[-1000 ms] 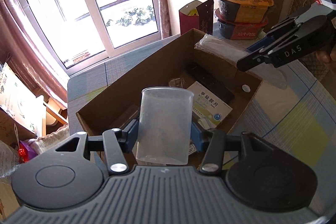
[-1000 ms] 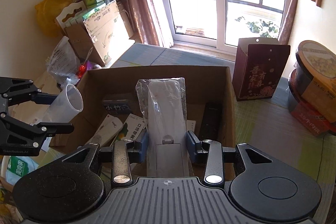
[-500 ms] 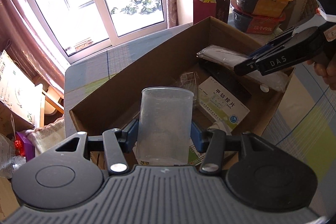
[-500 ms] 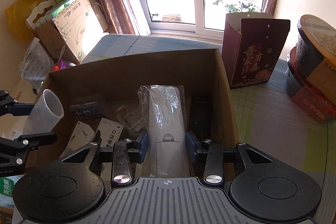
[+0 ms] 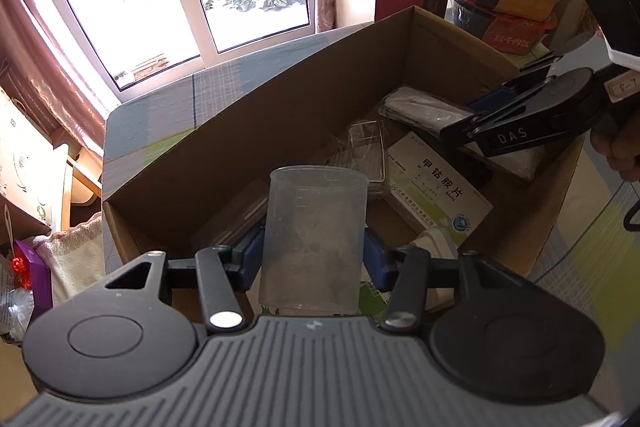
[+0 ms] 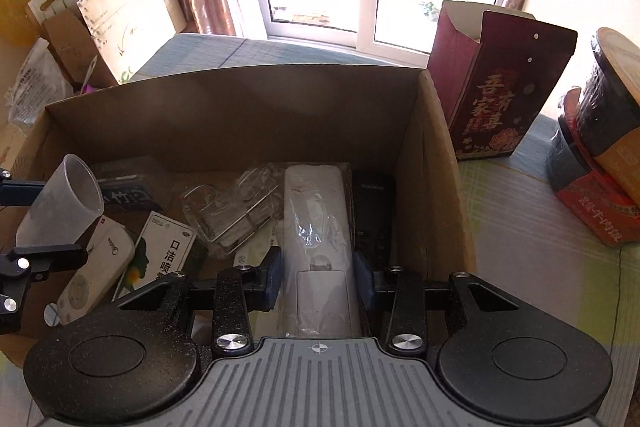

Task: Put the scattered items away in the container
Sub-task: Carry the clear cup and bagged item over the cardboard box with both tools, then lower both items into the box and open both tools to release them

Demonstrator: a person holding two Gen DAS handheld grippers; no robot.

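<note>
Left wrist view: the left gripper [image 5: 314,259] is clamping a clear cup [image 5: 314,235] at its lower body, mouth pointing forward, and is holding it over the near-left end of the box [image 5: 248,131]. Cup is not touching anything I can make out; a medicine carton [image 5: 438,187] and a dark flat item are lying beneath and beyond it. Judgement: for a clean drop, the cup should be going lower into the box and over a bare patch of floor before the jaws part, since a light cup let go from height is likely rolling or bouncing. Right wrist view, moving across: the cup [image 6: 60,205] is showing at the left wall, then a white remote [image 6: 96,267], a green-and-white carton [image 6: 160,251], a clear wire-framed holder [image 6: 236,211]. The right gripper [image 6: 316,277] is gripping a bagged white remote [image 6: 316,231] by its near end, far end already lying low in the box beside a black remote [image 6: 374,211] along the right wall. Judgement: it is best eased flat into that lane, then released with the fingers spreading only slightly so the bag is not snagging. Both grippers are working well apart, so no clash looks likely.
</note>
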